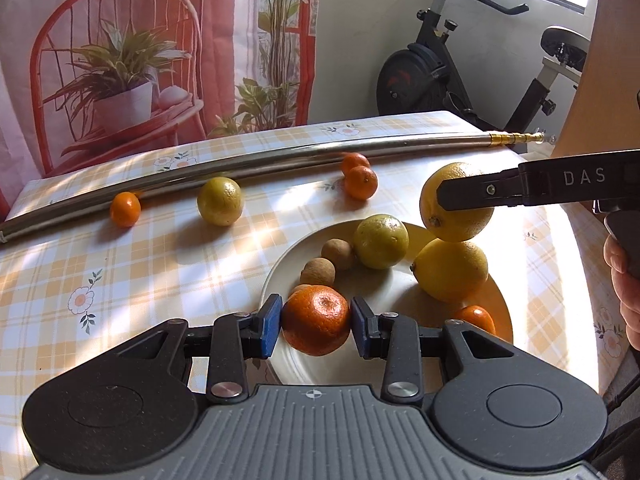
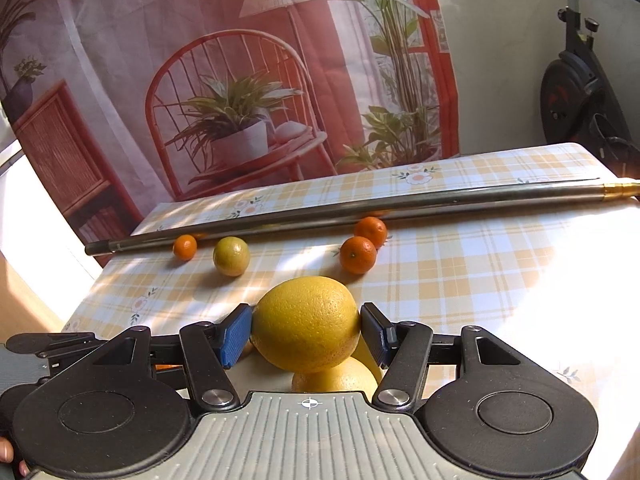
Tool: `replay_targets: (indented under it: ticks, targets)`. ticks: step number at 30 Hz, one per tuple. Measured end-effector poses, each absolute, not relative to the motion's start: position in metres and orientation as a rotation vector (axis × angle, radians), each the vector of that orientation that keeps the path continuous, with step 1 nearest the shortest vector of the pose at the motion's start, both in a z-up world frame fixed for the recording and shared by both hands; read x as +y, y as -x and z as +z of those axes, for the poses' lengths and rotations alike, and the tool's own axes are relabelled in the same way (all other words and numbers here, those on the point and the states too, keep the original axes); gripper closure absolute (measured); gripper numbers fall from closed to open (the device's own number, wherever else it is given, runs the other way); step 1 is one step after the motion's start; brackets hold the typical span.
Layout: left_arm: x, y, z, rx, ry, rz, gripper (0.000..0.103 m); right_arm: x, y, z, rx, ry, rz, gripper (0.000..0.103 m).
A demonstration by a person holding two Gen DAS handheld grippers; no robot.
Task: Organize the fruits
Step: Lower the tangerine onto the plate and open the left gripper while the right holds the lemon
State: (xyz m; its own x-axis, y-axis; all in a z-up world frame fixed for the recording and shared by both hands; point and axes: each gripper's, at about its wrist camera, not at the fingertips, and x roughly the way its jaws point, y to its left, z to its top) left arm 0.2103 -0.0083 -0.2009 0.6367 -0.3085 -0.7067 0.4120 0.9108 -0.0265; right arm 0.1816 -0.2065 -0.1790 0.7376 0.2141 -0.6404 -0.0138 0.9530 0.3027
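Our left claw point(image 1: 316, 321) pinches a mandarin point(image 1: 317, 319) over the plate point(image 1: 496, 300); our right claw point(image 2: 306, 326) pinches a lemon point(image 2: 307, 323).

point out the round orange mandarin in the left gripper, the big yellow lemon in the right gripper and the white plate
round orange mandarin point(image 1: 316, 320), left wrist view, front skin
big yellow lemon point(image 2: 306, 322), right wrist view, front skin
white plate point(image 1: 400, 304), left wrist view, bare centre

Two close claw-mounted views, shared table point(image 1: 160, 248).

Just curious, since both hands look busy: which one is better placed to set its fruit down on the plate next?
Probably the left. Its gripper holds the tangerine low over bare plate. The right gripper holds its lemon directly above another lemon, so it likely needs to shift first.
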Motion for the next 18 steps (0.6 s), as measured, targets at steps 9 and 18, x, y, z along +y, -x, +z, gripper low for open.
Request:
replay_targets:
  ticks: [9,18]
  targets:
    - [-0.021,-0.213,-0.219,0.803,-0.246,-0.401,0.064,-0.209,-0.175,-0.18,0.72,-0.3,0.119,0.048]
    - [-0.026,-0.223,-0.229,0.788,-0.272,-0.369,0.064,-0.209,-0.174,-0.181,0.71,-0.299,0.11,0.048]
